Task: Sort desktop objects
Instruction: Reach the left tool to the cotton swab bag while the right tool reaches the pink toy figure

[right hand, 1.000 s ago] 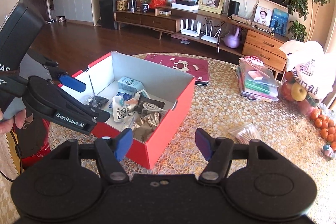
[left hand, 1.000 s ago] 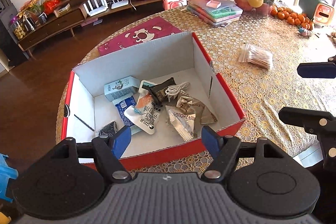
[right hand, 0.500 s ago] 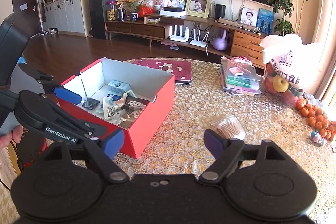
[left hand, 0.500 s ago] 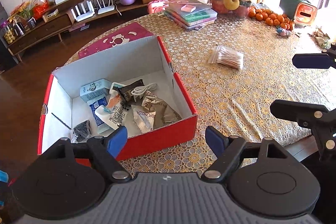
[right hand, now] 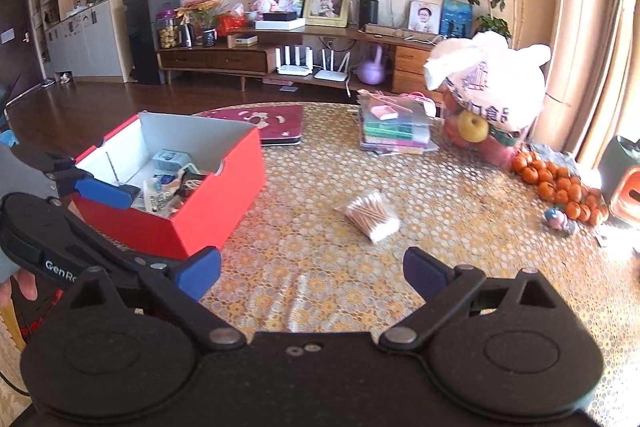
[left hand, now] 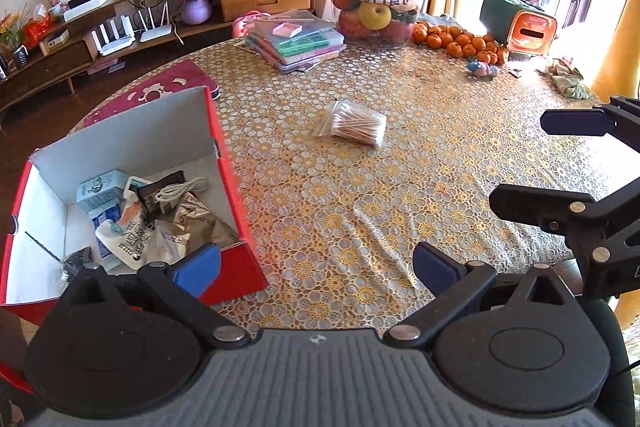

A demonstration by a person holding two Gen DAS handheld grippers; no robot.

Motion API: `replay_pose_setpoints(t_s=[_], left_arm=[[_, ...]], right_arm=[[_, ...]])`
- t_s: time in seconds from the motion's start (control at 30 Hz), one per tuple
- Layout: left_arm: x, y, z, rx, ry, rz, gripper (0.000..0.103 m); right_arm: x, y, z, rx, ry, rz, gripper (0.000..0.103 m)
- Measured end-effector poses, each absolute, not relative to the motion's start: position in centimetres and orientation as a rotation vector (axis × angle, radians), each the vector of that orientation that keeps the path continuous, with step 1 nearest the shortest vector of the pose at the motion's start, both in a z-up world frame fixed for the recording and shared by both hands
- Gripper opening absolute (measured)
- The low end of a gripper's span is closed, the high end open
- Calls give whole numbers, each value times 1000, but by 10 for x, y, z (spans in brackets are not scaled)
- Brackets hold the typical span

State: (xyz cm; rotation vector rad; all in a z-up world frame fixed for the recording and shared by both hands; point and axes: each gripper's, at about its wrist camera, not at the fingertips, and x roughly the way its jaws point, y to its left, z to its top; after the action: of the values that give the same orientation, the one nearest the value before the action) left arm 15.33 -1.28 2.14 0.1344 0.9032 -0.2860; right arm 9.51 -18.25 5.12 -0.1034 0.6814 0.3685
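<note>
A: What has changed for you in the last second?

B: Your left tongs [left hand: 316, 267] have swung rightward off the red box [left hand: 236, 211]. A second ago they looked straight down into it; now the box sits to their left, its near corner just behind the left pad, with packets and a white cable heaped inside. That suggests the box work is finished for the moment and you are turning to the loose item.

A: Which item?

B: The bag of cotton swabs [left hand: 352, 125], lying flat on the worktop [left hand: 440, 155], ahead of your left tongs and well apart from them. From your right tongs [right hand: 312, 275] it lies ahead and slightly right, at [right hand: 370, 213], nearer than half a second ago.

A: And the tongs themselves?

B: Both pairs are spread wide and carry nothing; neither touches the worktop or the bag.
</note>
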Motion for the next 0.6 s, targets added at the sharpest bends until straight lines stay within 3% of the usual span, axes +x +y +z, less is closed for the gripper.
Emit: replay_pose_setpoints(t_s=[0.6], left_arm=[[176, -97, 1, 168, 880, -370, 103]], right_arm=[[110, -266, 32, -59, 707, 253, 98]])
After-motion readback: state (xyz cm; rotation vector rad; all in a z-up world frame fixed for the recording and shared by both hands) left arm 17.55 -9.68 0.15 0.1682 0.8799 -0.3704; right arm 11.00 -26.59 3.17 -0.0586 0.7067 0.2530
